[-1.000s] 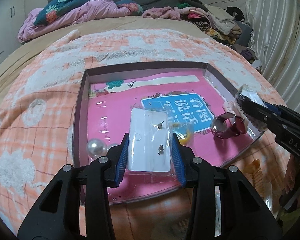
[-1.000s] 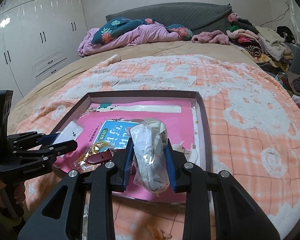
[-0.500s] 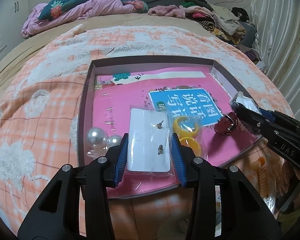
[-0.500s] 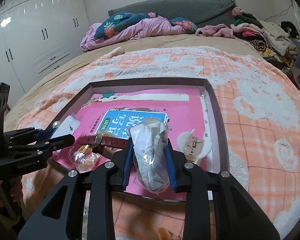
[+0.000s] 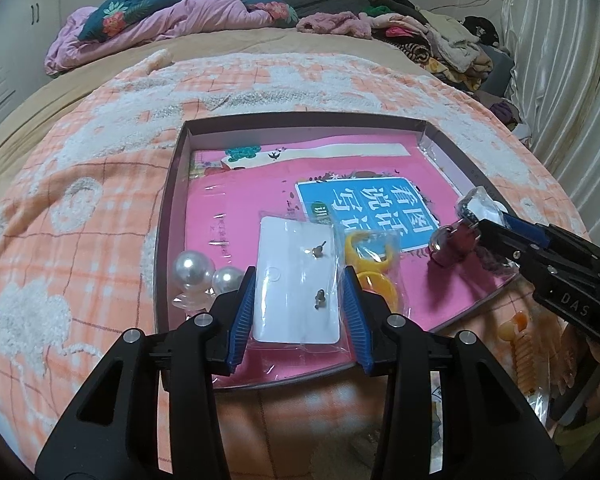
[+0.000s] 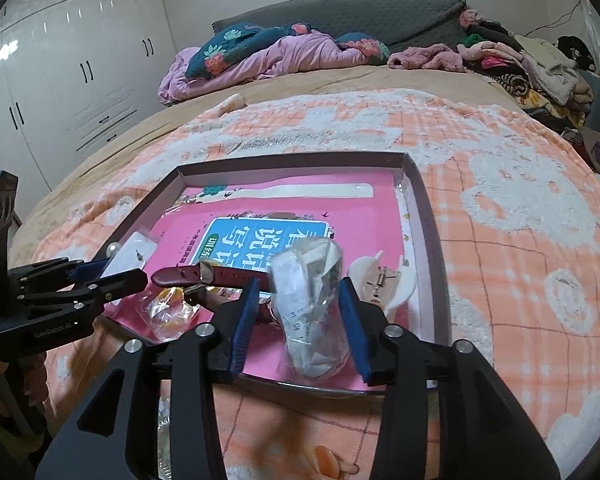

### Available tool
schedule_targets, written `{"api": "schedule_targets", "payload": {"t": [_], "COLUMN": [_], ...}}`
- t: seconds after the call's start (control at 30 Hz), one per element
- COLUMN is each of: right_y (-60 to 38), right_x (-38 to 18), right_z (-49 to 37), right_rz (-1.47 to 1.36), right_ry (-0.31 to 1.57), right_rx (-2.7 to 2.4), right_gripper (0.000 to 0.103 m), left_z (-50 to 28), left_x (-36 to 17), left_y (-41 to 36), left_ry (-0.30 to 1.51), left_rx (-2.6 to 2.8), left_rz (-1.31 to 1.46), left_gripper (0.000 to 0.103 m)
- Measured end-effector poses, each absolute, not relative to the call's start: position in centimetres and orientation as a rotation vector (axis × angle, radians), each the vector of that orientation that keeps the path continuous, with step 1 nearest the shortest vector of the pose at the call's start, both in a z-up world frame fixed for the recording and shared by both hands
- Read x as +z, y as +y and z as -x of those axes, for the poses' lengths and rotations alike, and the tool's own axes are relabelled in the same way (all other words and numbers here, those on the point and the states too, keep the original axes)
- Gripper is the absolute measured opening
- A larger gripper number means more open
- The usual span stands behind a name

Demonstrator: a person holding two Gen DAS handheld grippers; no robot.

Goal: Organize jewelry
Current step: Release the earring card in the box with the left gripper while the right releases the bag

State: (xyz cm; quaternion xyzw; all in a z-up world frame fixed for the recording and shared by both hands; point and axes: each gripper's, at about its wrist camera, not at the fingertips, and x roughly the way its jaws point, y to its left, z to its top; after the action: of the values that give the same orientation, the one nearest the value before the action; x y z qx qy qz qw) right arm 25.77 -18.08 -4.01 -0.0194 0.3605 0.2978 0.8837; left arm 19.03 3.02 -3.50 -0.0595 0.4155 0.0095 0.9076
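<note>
A shallow box (image 5: 168, 216) lined with a pink book (image 5: 240, 216) sits on an orange-and-white blanket (image 5: 80, 184) spread over a bed. Inside the box, at its left wall, lie two pearls (image 5: 204, 274), just left of the left tongs (image 5: 300, 308). These tongs are clamped on a clear bag holding a white earring card (image 5: 296, 280), which hangs over the box's near edge. Just right of the card, still in the box, lies a bag of yellow rings (image 5: 374, 258). Right of that, a dark red watch (image 5: 454, 242) rests on the book with its strap stretched across it. Near the box's right wall the right tongs (image 6: 298, 320) stand apart: their blue pads (image 6: 244, 316) flank a crumpled clear packet (image 6: 312, 316), with a gap plain on the left side. Those jaws have just been opening, and the packet stands between them over the book. In the left wrist view the same packet (image 5: 476, 206) shows at the tip of the right tongs (image 5: 496, 226). Right of the packet, against the box's right wall, lies a white hair clip (image 6: 384, 280). Outside the box, past its near right corner, an orange spiral clip (image 5: 522, 350) lies on the blanket. Beyond the box, piled bedding (image 5: 172, 12) and clothes (image 5: 432, 40) crowd the head of the bed.
</note>
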Motion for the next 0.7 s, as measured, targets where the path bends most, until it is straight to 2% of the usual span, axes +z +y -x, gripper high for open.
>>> {"api": "schedule_targets", "payload": {"t": [0.2,0.3,0.43,0.5,0.57,0.7], "right_y": [-19.2,-19.9,-20.7,-21.2,-21.6,-22.4], "right_x": [-2.9,-2.1,-1.1,-0.6,-0.2,0.6], "right_z": [-25.0,-24.3,-23.5,-23.2,-22.8,-22.0], "right_rz": [0.013,-0.003,-0.028,-0.038,-0.046,-0.065], "right_ry": [0.723,0.702,0.68,0.669,0.655,0.644], "right_rx": [0.612,0.603,0.591,0.583,0.574,0.565], "right_gripper": [0.057,0.071,0.078,0.088,0.088,0.088], "left_z": [-18.7,-18.4,-18.2,-18.1,-17.8,-17.2], "left_x": [-3.2,-3.0,-2.7,-2.4,-2.1,-1.1], "left_y": [3.0,2.7,2.6,2.5,2.5,2.6], "left_ry": [0.854,0.851,0.846,0.84,0.834,0.813], "left_rx": [0.017,0.018,0.023,0.025,0.025,0.036], "left_rz": [0.124,0.122,0.126,0.129,0.133,0.144], "left_gripper": [0.036,0.043,0.05,0.056,0.06,0.078]}}
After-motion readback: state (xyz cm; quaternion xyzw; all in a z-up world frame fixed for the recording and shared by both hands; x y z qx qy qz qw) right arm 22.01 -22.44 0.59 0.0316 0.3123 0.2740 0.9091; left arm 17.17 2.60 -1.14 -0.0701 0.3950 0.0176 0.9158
